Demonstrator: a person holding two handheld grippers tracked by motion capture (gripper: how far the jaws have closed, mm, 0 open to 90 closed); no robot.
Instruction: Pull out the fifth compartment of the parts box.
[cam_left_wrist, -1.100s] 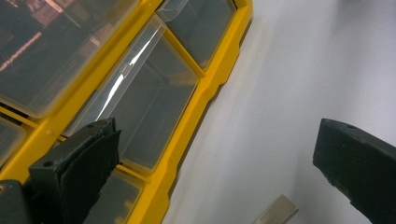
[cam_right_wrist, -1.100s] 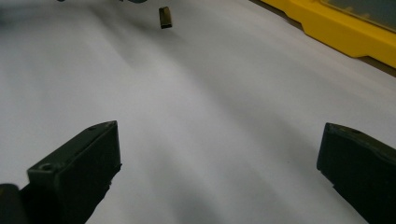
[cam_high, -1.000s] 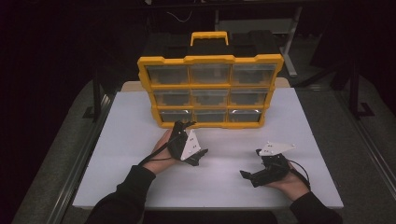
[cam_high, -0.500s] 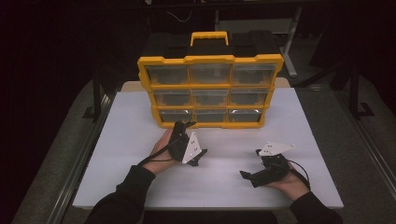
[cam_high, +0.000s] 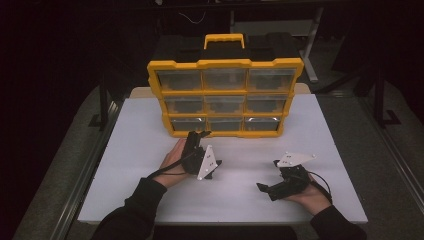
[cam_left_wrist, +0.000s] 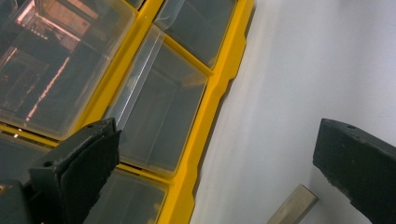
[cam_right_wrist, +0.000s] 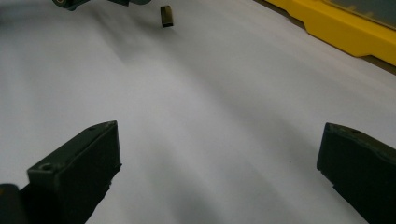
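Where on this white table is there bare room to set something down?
The table is bare right of the yellow drawer box, and along its left edge beside the left tongs. The stretch between the left and right tongs is open too. It is tightest where the left tongs meet the box's bottom drawers.

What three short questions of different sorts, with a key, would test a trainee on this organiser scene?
1. True or false: the left gripper is shut on a drawer of the yellow organiser.
2. How many rows of clear drawers does the organiser front show?
3. Which gripper rests farther from the organiser: A left, B right?

Key
1. False: in the left gripper view its jaws stand wide apart, holding nothing, close to the bottom row of drawers.
2. Three.
3. B: the right gripper rests low on the white table, jaws open.
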